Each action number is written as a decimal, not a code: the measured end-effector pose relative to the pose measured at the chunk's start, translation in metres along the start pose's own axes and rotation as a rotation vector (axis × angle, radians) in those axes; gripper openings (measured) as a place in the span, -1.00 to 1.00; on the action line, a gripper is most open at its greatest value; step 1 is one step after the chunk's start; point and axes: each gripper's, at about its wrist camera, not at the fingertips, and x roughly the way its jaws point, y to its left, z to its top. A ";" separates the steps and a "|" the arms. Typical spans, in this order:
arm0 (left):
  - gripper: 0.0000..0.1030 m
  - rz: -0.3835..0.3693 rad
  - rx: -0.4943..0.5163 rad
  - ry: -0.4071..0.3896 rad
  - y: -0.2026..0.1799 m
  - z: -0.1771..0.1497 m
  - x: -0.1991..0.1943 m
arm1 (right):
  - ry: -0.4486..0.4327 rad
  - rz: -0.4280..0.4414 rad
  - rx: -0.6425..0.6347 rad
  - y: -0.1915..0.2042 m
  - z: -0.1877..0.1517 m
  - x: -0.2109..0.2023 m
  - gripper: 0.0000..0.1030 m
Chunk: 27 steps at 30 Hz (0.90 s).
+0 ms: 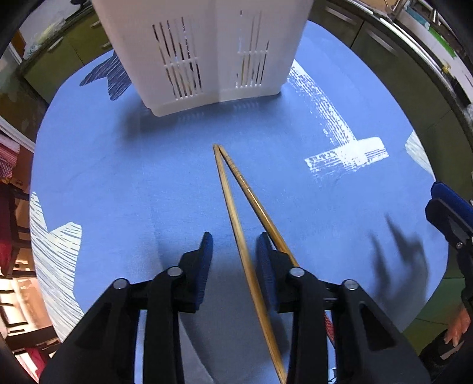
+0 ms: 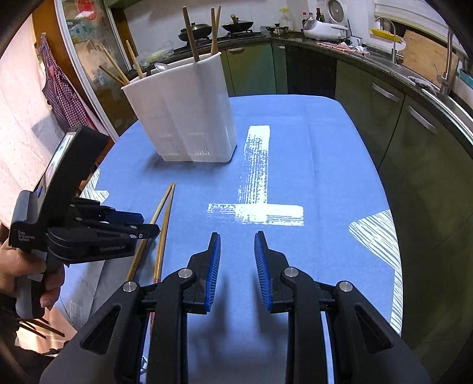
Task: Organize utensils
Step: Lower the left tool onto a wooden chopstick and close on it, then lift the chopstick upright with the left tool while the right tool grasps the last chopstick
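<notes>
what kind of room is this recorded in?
Most likely a home kitchen. Woks sit on a stove at the back, a counter runs round to a sink with a tap, and green cabinets line the walls. The work itself is on a table with a blue cloth.

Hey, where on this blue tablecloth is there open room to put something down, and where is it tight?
Free: the blue cloth right of the white holder, around the white cross print, and under the right gripper. Crowded: the strip near the holder where the chopsticks lie, with the left gripper straddling one.
</notes>
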 end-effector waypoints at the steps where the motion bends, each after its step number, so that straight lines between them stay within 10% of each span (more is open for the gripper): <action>1: -0.58 0.004 0.003 0.003 -0.002 0.001 0.001 | 0.001 0.003 0.001 0.000 -0.001 0.000 -0.53; 12: -0.84 -0.004 0.016 0.010 -0.004 0.001 -0.007 | 0.014 0.011 0.004 -0.001 0.000 0.005 -0.53; 27: -0.87 -0.037 -0.003 -0.239 0.033 -0.025 -0.101 | 0.101 0.032 -0.013 0.006 0.005 0.023 -0.39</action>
